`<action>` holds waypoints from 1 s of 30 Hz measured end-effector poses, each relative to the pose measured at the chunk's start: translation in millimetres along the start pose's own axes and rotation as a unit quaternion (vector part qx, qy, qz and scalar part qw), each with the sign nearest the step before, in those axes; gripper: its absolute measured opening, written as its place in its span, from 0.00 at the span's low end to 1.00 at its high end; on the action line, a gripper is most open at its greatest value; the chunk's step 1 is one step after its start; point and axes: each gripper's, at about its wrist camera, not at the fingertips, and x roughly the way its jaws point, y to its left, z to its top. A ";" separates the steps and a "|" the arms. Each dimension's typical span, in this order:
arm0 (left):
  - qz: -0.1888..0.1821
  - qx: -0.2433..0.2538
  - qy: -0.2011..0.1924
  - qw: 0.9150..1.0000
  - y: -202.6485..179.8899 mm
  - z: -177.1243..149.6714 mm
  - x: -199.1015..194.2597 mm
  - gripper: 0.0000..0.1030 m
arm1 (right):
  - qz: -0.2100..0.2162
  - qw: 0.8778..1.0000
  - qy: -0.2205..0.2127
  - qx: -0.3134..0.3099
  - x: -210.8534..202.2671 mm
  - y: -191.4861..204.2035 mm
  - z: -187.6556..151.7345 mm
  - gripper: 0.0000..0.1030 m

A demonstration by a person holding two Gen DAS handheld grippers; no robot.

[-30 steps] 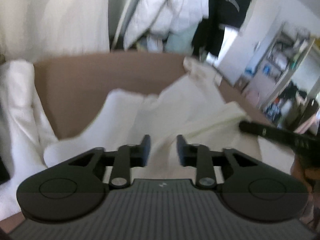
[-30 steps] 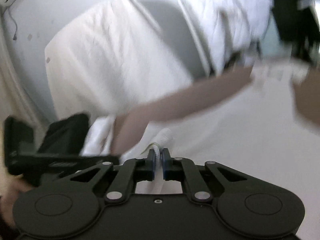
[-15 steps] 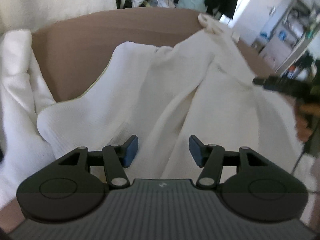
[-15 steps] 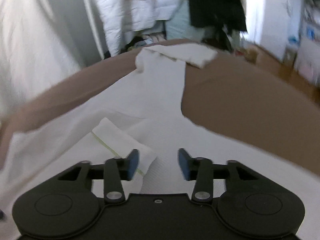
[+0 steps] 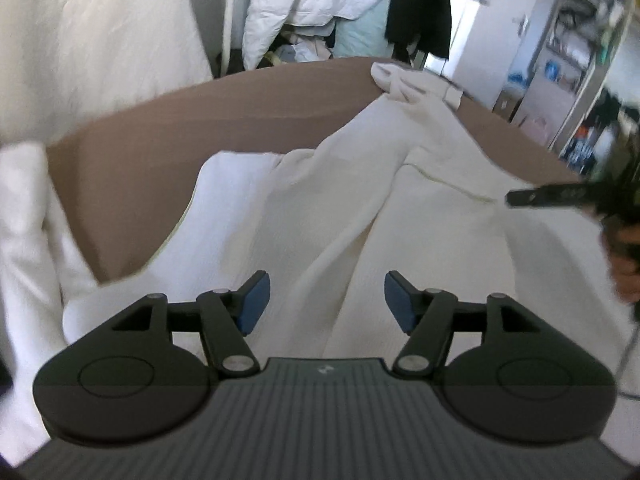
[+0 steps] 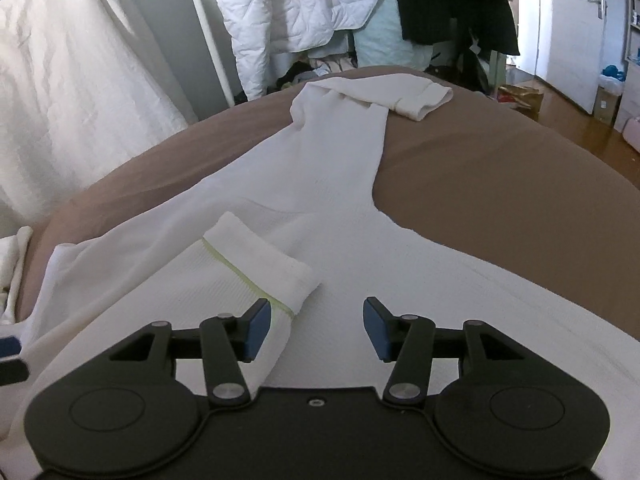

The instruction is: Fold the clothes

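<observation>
While both tools hover low over it, one white long-sleeved top [image 6: 400, 264] lies spread on a brown bed cover [image 6: 500, 184], its body nearest the cameras. In the right wrist view, one sleeve [image 6: 340, 140] runs as the garment's long line away from the gripper toward the far edge of the bed, where its cuff [image 6: 420, 100] bends off to the right. The second sleeve is folded back across the body, and its cuff [image 6: 260, 252] (edged with a thin yellow-green seam) points up and to the right, just beside the left finger of the right gripper [image 6: 316, 324].

That gripper's jaws have just been opening and stand apart, with only flat cloth showing between the blue pads and nothing pinched. The left gripper [image 5: 326, 302] has likewise just been opening; its jaws are wide, and a raised fold of the top runs up between them without either pad pressing on it. In the left wrist view the right tool [image 5: 560, 196] shows as a dark bar at the right edge, with the person's hand [image 5: 624, 248] behind it.

Beyond the bed hang one white quilted jacket [image 6: 296, 12] and dark clothing [image 6: 452, 4]; one pale sheet [image 6: 72, 80] drapes at left. More white fabric [image 5: 24, 240] bunches at the left edge of the bed.
</observation>
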 end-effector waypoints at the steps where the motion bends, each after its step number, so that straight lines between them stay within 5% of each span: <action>1: 0.003 0.008 -0.002 1.000 -4.0 2.7 1.9 0.61 | 0.002 1.000 0.000 0.003 -1.0 -2.8 1.1 0.55; 8: -0.025 -0.019 0.046 0.998 -31.9 43.7 46.9 0.61 | 0.035 0.996 -0.023 0.081 -5.5 -40.2 24.6 0.55; 18: -0.070 0.054 0.049 0.995 -107.6 133.5 129.6 0.61 | 0.058 0.988 -0.022 0.139 32.5 -94.4 64.9 0.55; 21: -0.042 0.038 0.051 0.997 -98.8 160.9 161.0 0.61 | 0.076 0.981 -0.023 0.179 54.3 -105.2 83.6 0.55; 25: 0.009 0.050 0.089 0.995 -80.6 172.9 205.3 0.61 | 0.026 0.990 -0.027 0.137 86.4 -98.0 111.9 0.55; 30: 0.003 0.067 0.109 0.992 -63.6 160.8 225.9 0.64 | -0.034 0.994 -0.049 0.087 125.8 -88.5 144.2 0.55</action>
